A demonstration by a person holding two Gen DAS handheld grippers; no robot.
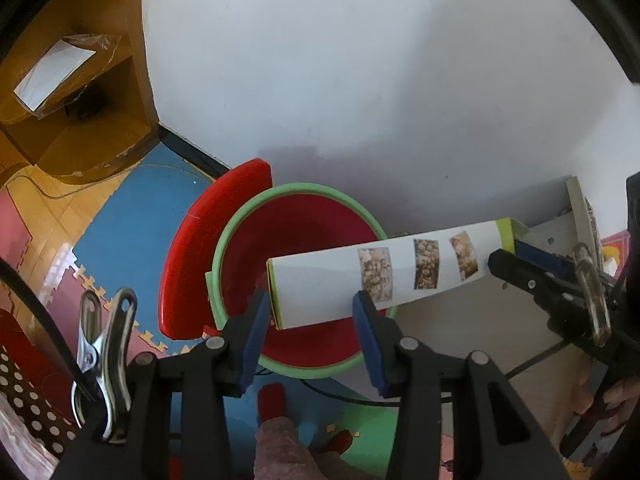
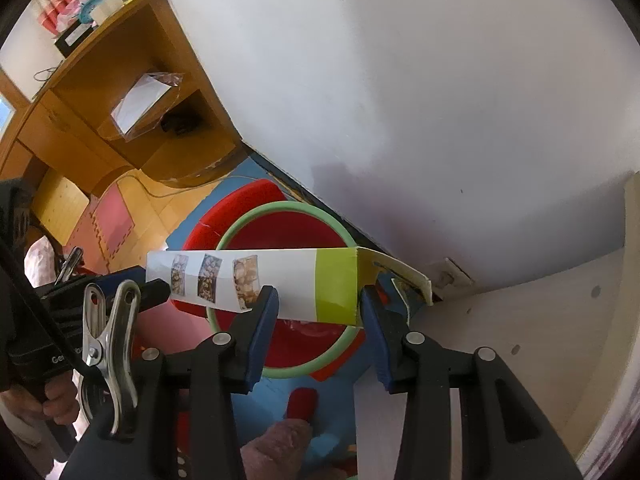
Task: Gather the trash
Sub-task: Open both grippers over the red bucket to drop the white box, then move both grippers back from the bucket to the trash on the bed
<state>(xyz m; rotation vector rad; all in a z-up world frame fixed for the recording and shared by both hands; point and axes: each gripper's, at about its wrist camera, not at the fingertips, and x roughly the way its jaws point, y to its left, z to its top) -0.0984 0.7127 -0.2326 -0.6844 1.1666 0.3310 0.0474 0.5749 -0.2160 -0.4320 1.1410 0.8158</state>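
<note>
Both grippers, left [image 1: 310, 312] and right [image 2: 318, 304], clamp the box [image 1: 384, 274] over the red bin [image 1: 296, 240], wall behind, shelf [image 1: 80, 92] far left.

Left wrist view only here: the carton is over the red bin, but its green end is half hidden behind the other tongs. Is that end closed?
Observer: No. On the right wrist view, a flap stands open at the green end of the carton, just past the right tongs.
Operator: And from outside, are my tongs properly on the white end?
Observer: It looks so. The left tongs have one black finger in front of the white end and the blue pad behind it.
</note>
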